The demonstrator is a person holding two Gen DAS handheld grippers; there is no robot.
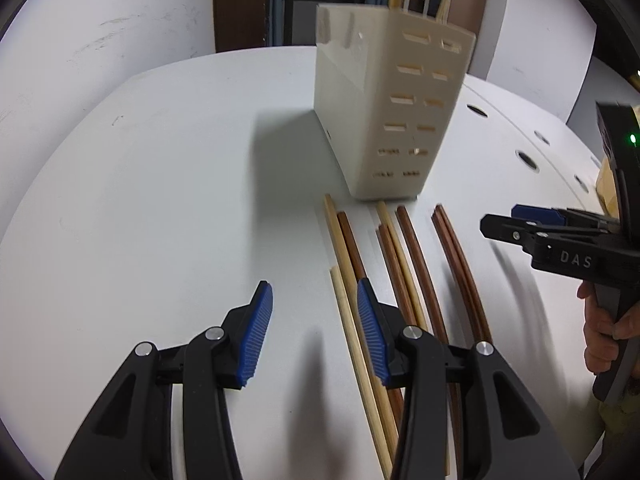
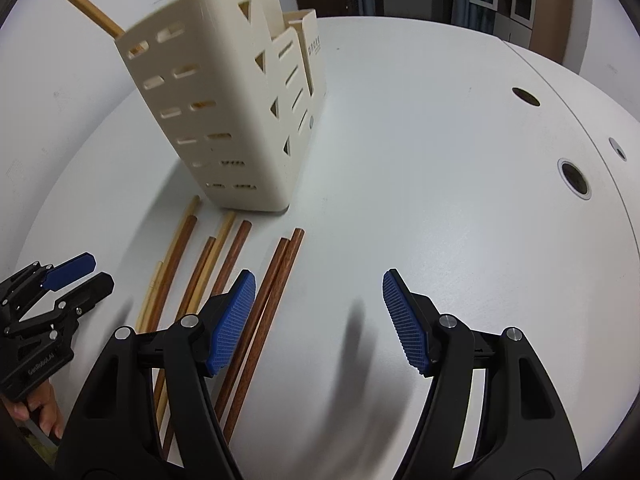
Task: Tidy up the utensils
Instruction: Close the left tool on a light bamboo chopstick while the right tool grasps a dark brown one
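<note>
Several chopsticks lie side by side on the white table (image 1: pixel 160 200), some light wood (image 1: pixel 348 320), some dark brown (image 1: pixel 456 248). Just behind their far ends stands a cream slotted utensil holder (image 1: pixel 384 112). My left gripper (image 1: pixel 314 292) hovers open over the leftmost sticks, with a light one on the table below its gap. My right gripper (image 2: pixel 319 280) is open too; its left pad is over the dark pair (image 2: pixel 276 280) and bare table shows in the gap. A light chopstick (image 2: pixel 80 0) leans out of the holder (image 2: pixel 224 120). Each gripper shows in the other's view: right (image 1: pixel 502 218), left (image 2: pixel 98 270).
The table (image 2: pixel 440 160) has round cable holes (image 2: pixel 574 178) along its right side, past a seam. A hand (image 1: pixel 600 340) grips the right tool's handle. Behind the table are white walls and dark shelving (image 1: pixel 248 0).
</note>
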